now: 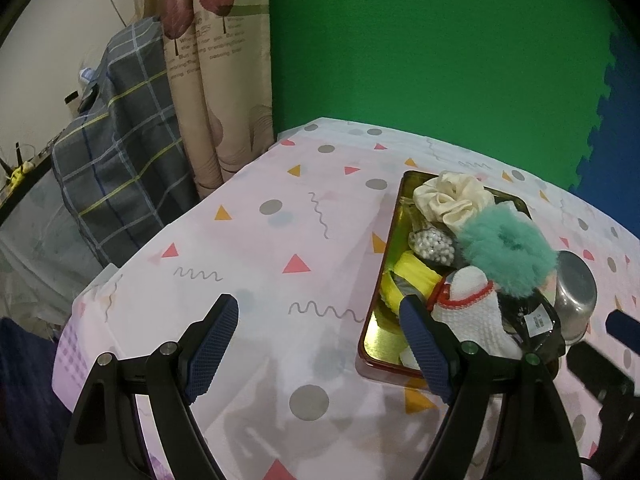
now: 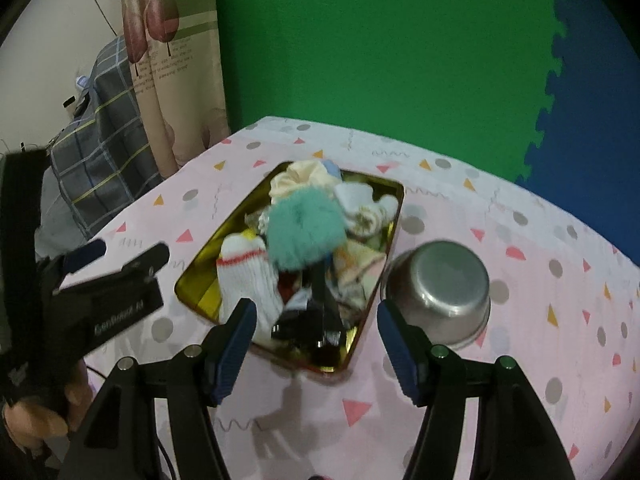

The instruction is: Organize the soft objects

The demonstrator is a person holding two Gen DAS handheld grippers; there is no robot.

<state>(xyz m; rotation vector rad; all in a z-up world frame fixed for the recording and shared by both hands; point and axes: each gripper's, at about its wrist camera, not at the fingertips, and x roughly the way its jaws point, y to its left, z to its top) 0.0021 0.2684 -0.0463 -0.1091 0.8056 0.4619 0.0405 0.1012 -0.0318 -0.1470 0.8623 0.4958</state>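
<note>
A gold tin tray (image 1: 374, 340) (image 2: 200, 280) with a red rim sits on the patterned tablecloth, heaped with soft things. On top lie a fluffy teal scrunchie (image 1: 506, 248) (image 2: 306, 230), a cream satin scrunchie (image 1: 448, 196) (image 2: 292, 178) and a white sock with a red stripe (image 1: 472, 308) (image 2: 248, 276). My left gripper (image 1: 320, 354) is open over the cloth left of the tray, nothing between its fingers. My right gripper (image 2: 316, 354) is open just before the tray's near edge, also empty.
An upturned steel bowl (image 1: 576, 294) (image 2: 440, 286) stands right of the tray. In the right wrist view the left gripper's body (image 2: 100, 300) and a hand (image 2: 36, 416) are at far left. A curtain (image 1: 208, 72) and a checked cloth (image 1: 116, 140) hang beyond the table's left edge.
</note>
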